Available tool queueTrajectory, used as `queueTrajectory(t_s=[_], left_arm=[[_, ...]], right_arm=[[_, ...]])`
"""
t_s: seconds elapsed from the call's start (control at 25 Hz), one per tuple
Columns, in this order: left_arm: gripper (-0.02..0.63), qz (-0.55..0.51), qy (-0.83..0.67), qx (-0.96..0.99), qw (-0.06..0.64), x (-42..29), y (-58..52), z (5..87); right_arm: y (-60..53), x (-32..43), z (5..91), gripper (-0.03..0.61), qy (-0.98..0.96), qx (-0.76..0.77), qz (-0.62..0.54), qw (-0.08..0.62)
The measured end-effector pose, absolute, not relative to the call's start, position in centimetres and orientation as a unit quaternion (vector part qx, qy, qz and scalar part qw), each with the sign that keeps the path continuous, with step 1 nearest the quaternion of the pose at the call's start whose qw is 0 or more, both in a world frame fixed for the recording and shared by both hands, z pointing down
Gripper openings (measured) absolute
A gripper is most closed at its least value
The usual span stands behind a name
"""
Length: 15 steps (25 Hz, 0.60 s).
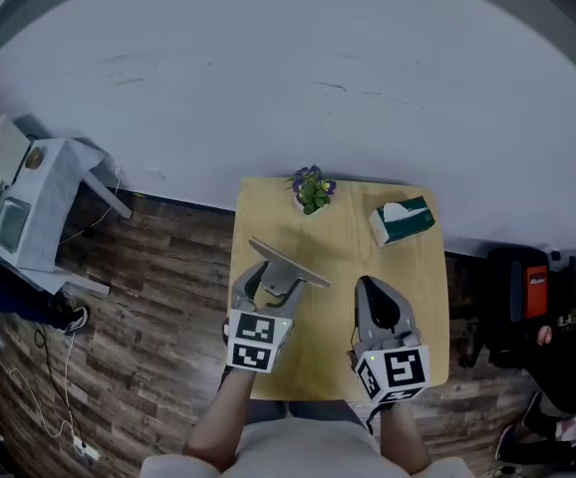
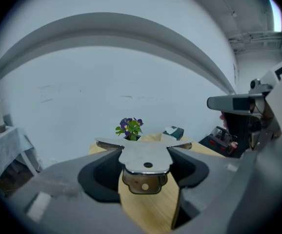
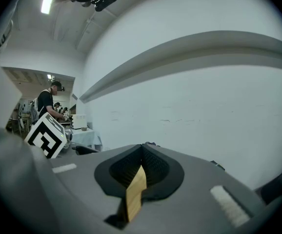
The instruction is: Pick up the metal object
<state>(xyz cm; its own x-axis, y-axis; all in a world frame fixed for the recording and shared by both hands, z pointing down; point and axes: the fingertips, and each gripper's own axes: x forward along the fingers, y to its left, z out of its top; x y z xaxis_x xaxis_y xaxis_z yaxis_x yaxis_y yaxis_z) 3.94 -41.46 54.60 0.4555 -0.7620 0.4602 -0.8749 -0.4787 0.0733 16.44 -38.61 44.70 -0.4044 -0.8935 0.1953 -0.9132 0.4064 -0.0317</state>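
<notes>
Both jaws of my left gripper (image 2: 145, 153) pinch the metal object (image 1: 288, 263) at its waist so it hangs level over the table (image 1: 408, 292); my right gripper (image 3: 141, 152) sits closed, empty.

Nothing readable here. The cubes on the left hand-held gripper (image 1: 271, 285) and the right hand-held gripper (image 1: 368, 287) carry black-and-white square markers, patterns only. The orange label (image 1: 535, 292) is too small to read, and the tissue box (image 1: 403, 219) shows no legible print.

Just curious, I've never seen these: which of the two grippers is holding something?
The left gripper: its jaws clamp the metal object. The right gripper's jaws are shut together with nothing between them.
</notes>
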Motion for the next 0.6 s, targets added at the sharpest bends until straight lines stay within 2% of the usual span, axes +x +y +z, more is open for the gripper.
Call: queueTrajectory(t_s=[0.6], left_arm=[[0.304, 0.114, -0.481, 0.863, 0.105, 1.7, -37.7, 46.8]], right_arm=[[-34.1, 16.8, 40.4, 0.002, -0.803, 0.592, 0.025, 0.058]])
